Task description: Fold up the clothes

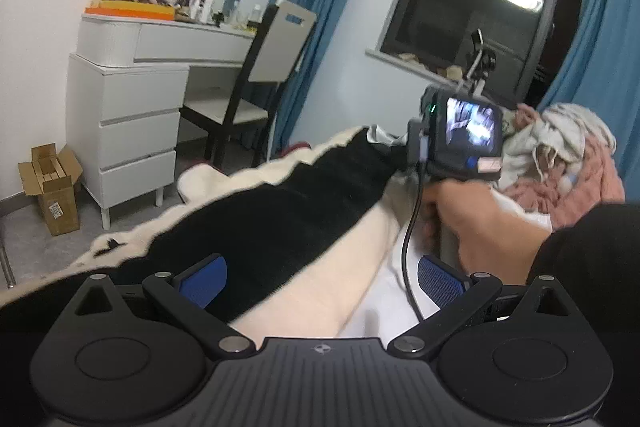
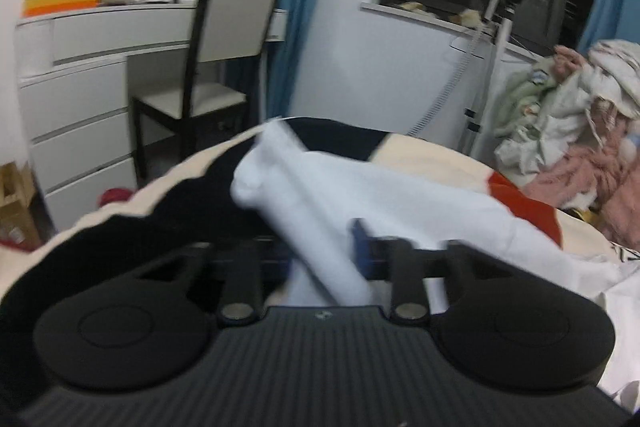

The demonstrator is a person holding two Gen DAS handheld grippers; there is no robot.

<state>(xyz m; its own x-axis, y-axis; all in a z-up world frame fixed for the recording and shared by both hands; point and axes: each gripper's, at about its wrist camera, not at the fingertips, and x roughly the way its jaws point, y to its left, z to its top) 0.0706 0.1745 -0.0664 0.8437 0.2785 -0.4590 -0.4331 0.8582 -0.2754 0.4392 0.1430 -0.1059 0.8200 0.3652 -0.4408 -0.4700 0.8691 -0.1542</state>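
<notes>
While your right gripper (image 2: 322,259) is clamping a bunched fold of the white garment (image 2: 400,199) between its blue pads, your left gripper (image 1: 320,277) is hanging with its jaws spread, nothing between them. That one white garment is draping from the right jaws across the black and cream blanket (image 1: 260,211); motion blur is smearing its edges. Your right hand (image 1: 480,223) is gripping the other tool's handle, partly hiding the cloth. Farther off, one clothes pile (image 2: 580,147), one chair (image 1: 256,83) and two blue curtains are showing.
</notes>
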